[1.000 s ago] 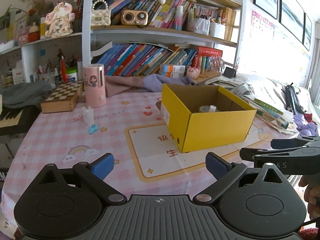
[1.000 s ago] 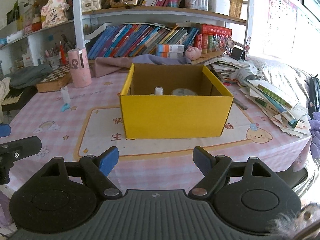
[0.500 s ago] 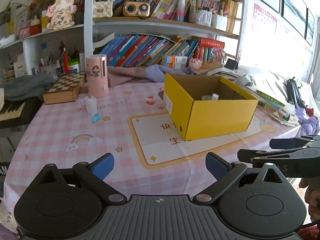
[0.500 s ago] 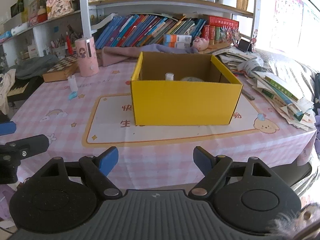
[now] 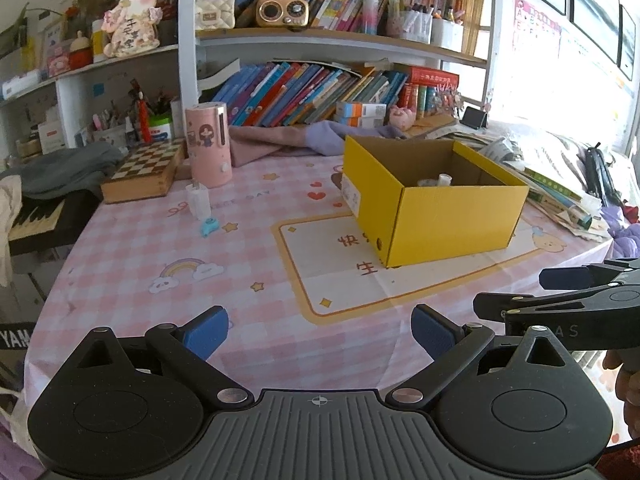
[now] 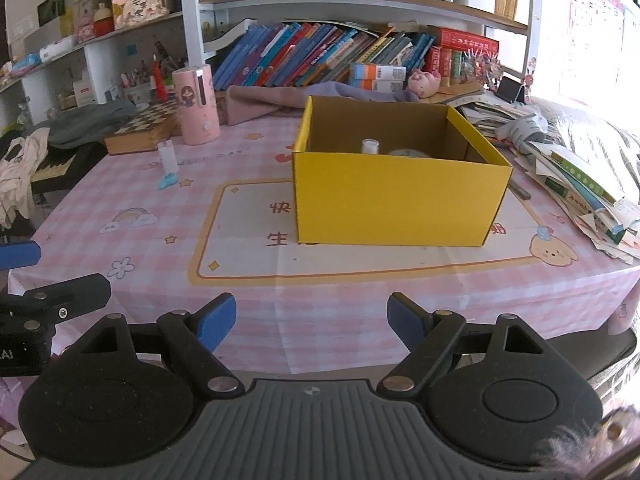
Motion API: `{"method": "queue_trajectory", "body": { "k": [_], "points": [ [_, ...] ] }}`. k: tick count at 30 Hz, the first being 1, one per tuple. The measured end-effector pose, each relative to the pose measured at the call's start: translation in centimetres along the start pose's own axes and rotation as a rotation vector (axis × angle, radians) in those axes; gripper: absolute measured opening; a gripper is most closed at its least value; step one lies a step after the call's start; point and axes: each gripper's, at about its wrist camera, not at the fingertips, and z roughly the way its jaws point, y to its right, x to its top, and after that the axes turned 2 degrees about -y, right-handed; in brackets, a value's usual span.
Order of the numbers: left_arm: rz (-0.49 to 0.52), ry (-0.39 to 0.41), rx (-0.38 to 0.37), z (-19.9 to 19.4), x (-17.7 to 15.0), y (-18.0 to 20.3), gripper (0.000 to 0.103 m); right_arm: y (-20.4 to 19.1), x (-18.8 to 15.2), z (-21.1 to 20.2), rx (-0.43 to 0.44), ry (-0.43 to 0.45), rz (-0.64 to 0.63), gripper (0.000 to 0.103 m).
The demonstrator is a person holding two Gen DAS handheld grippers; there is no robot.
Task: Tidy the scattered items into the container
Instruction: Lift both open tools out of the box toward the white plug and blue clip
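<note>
- Left gripper (image 5: 320, 330) and right gripper (image 6: 311, 319): jaws wide apart, nothing between them.
- Yellow box (image 6: 400, 196) stands on the table (image 6: 344, 308).
- Small bottle (image 5: 199, 201) and blue clip (image 5: 208, 227) lie left of it.

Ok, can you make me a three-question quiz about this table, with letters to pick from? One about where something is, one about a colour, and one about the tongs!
1. Where is the small clear bottle?
A. inside the box
B. on the tablecloth, left of the box
C. on the shelf

2. What colour is the box outside?
A. yellow
B. green
C. white

3. How are the right tongs?
A. shut on a bottle
B. shut on a book
C. open, holding nothing

Answers:
1 B, it stands on the pink tablecloth beside the chessboard.
2 A, its walls are bright yellow.
3 C, the blue pads stand apart with only tablecloth between them.
</note>
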Motion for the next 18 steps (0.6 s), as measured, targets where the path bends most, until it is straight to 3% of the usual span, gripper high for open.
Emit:
{"method": "queue_trajectory", "body": {
  "k": [18],
  "points": [
    [-0.04, -0.007, 0.053, -0.9, -0.8, -2.1, 0.099, -3.0, 0.3, 0.7, 0.059, -0.014, -0.076, 0.083]
  ]
}}
